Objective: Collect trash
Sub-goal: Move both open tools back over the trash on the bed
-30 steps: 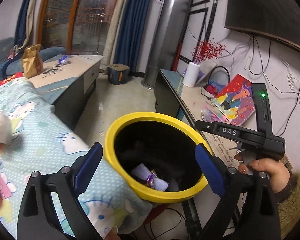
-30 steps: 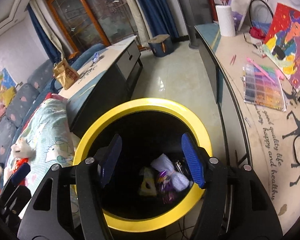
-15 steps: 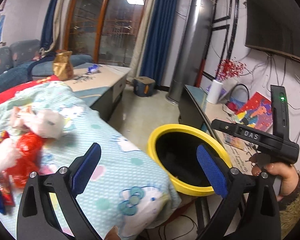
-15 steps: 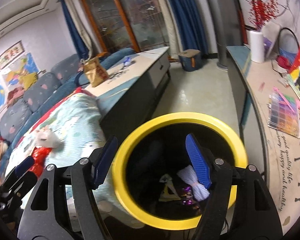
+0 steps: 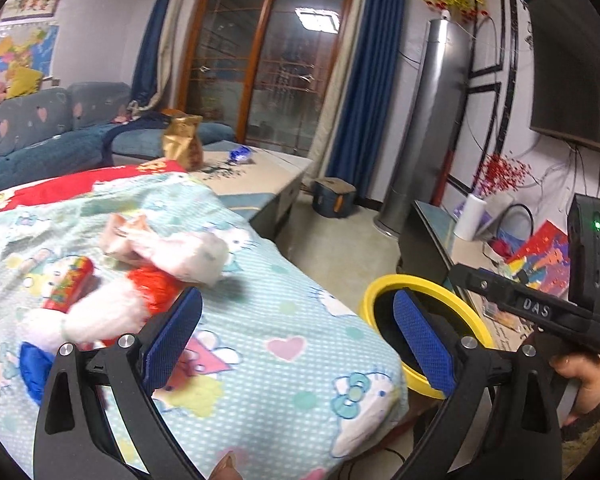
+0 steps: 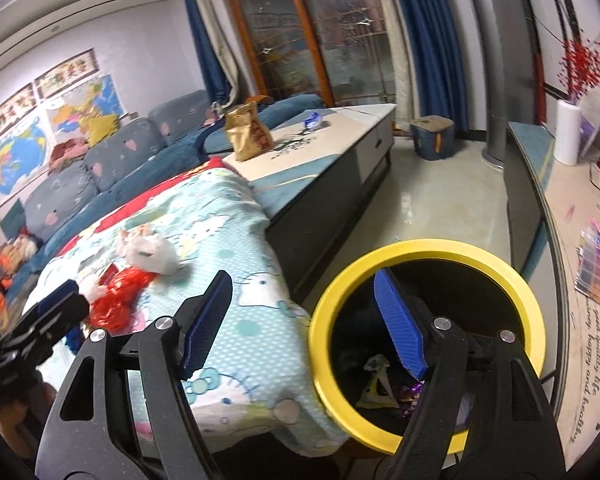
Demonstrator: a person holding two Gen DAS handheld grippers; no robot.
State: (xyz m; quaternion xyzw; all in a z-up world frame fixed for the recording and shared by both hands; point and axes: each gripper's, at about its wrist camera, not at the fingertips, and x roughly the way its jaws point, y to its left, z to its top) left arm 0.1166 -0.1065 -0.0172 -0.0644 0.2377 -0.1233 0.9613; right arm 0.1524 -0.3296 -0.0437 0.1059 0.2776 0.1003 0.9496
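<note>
Both grippers, left gripper [image 5: 296,336] and right gripper [image 6: 302,320], have swung toward the blanket [image 5: 260,320], fingers apart and empty; only the right view shows trash inside the yellow bin [image 6: 536,316] at lower right.

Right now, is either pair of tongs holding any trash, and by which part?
Nothing is held. The left tongs and right tongs are both open and empty. The wrappers lie on the blanket.
</note>
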